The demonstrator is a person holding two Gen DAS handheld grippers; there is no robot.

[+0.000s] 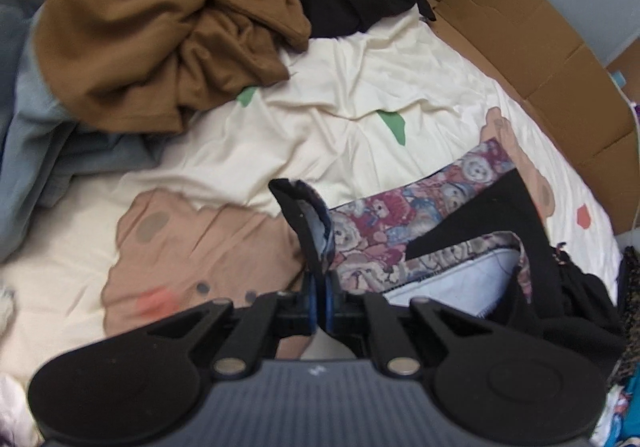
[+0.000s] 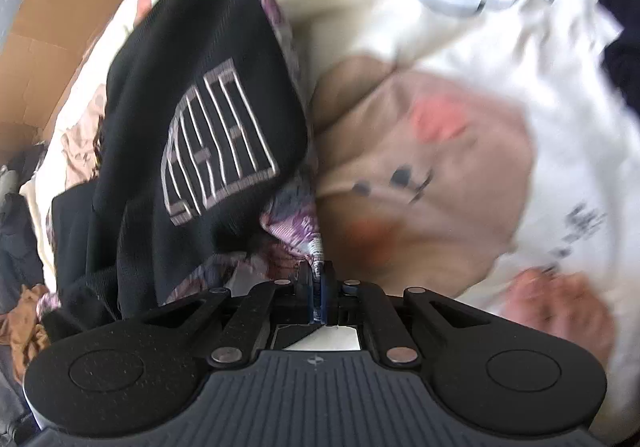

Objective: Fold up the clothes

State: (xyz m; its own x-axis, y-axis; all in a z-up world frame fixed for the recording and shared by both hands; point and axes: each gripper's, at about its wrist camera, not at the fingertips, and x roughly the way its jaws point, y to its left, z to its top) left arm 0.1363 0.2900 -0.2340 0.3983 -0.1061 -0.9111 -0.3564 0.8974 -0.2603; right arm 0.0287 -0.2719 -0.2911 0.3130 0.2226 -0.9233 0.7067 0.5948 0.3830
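Where cream bedsheet (image 1: 352, 87) with bear print spreads under all: brown garment (image 1: 160, 39) heaped far left, cardboard (image 1: 560, 59) along right edge. Black garment with floral lining (image 1: 400, 219) lifted off sheet near centre. Left gripper (image 1: 320, 287) pinched on its edge; right gripper (image 2: 318, 279) clamped on lining hem.

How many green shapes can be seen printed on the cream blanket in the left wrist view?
2. One small green shape lies just below the brown garment; the other green shape is right of it, mid-blanket. More may be hidden under the clothes.
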